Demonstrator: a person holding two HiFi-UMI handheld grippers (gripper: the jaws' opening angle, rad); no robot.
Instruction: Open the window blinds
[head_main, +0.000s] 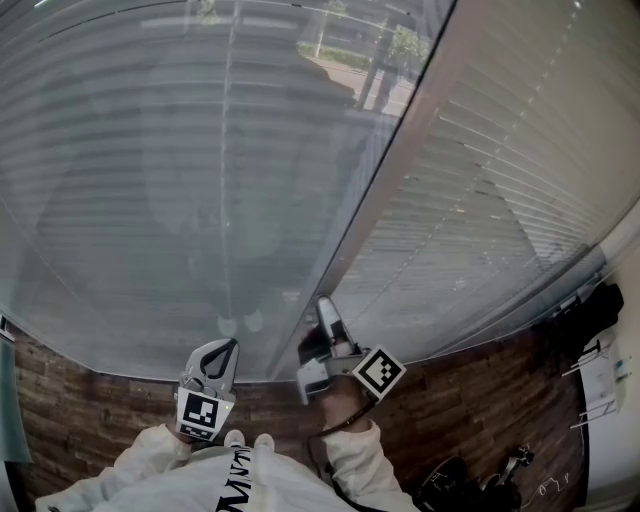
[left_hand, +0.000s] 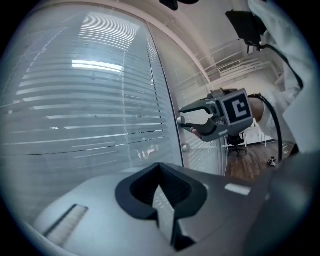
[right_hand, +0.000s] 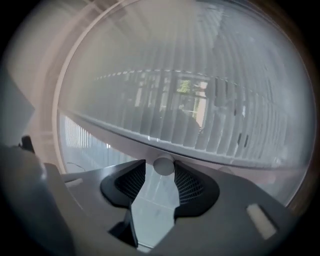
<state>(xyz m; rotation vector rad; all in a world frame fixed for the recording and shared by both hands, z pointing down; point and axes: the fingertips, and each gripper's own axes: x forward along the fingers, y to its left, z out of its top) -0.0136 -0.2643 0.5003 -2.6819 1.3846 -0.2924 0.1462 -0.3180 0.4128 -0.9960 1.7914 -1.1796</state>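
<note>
Blinds fill two panes of the glass wall, left pane (head_main: 150, 200) and right pane (head_main: 500, 200), with the slats running level from side to side. One upright post (head_main: 392, 165) divides them above the wooden floor (head_main: 100, 370). Of the two grippers, the left gripper (head_main: 222, 352) hangs clear of the glass, fingers pressed together on nothing. The right gripper (head_main: 325, 308) reaches the post, fingers spread either side of the upper knob (left_hand: 181, 120) without squeezing it. Two round knobs stick out roomward; the lower knob (left_hand: 186, 148) is free.

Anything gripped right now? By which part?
Nothing gripped. The right gripper has open jaws either side of the small round knob on the window frame, not clamped on it; the left gripper is shut, empty.
</note>
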